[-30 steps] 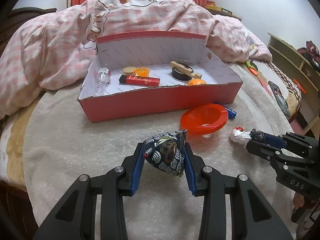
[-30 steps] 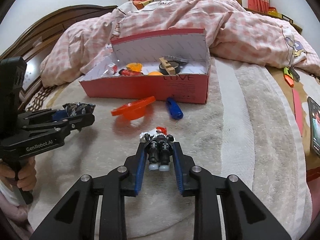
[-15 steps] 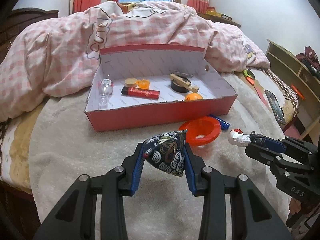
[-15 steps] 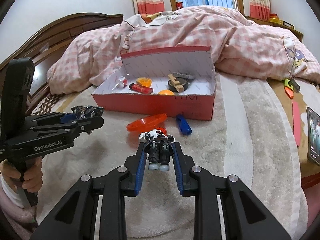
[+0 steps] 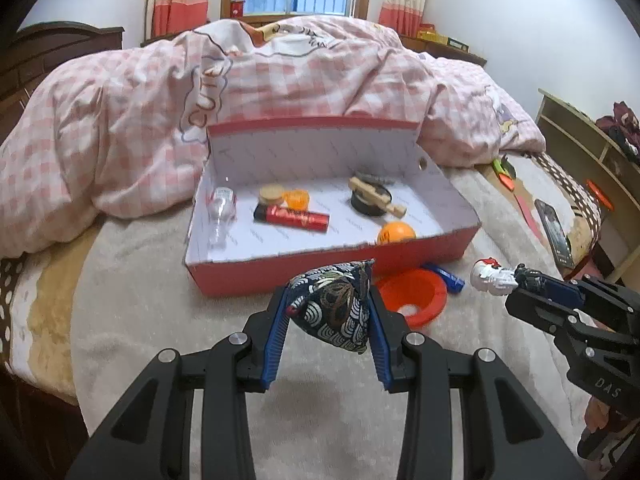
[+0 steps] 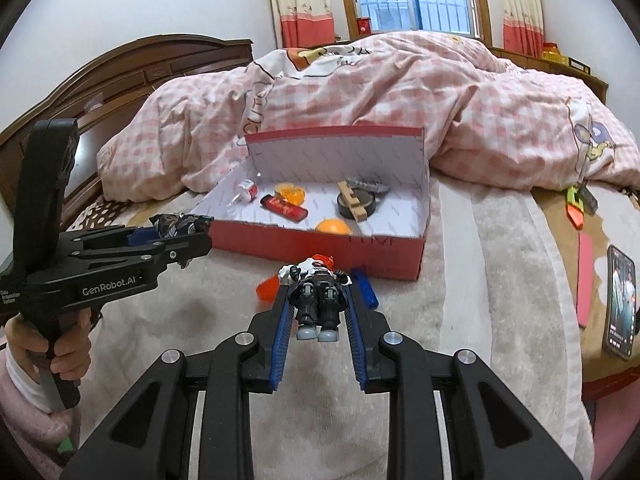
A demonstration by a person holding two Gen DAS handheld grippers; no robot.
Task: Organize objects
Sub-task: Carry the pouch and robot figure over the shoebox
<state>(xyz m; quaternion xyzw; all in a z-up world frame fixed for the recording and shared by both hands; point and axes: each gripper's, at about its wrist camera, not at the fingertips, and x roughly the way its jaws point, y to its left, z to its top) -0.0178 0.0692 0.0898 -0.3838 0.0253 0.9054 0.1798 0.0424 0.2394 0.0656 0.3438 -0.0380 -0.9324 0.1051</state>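
Observation:
My left gripper (image 5: 329, 300) is shut on a dark patterned cloth pouch (image 5: 334, 306) and holds it above the blanket, in front of the open red box (image 5: 424, 258). My right gripper (image 6: 318, 300) is shut on a small black and white toy figure (image 6: 316, 298), also lifted, in front of the red box (image 6: 384, 256). The box holds a small bottle (image 5: 222, 210), a red tube (image 5: 292, 217), an orange ball (image 5: 396, 234), a black round tin with a wooden piece (image 5: 370, 200) and an orange cup (image 5: 298, 199). The right gripper with the figure (image 5: 490, 277) shows at the right of the left wrist view.
An orange funnel (image 5: 414, 294) and a blue pen-like object (image 5: 448, 276) lie on the blanket before the box. A pink checked quilt (image 5: 280, 88) is heaped behind it. A phone (image 6: 620, 300) and orange and green items (image 6: 576, 208) lie at the right. A shelf (image 5: 592, 160) stands far right.
Both grippers have risen with their loads, the pouch and the figure, and moved closer to the red box. The box now looks nearer and its inside is seen from higher.

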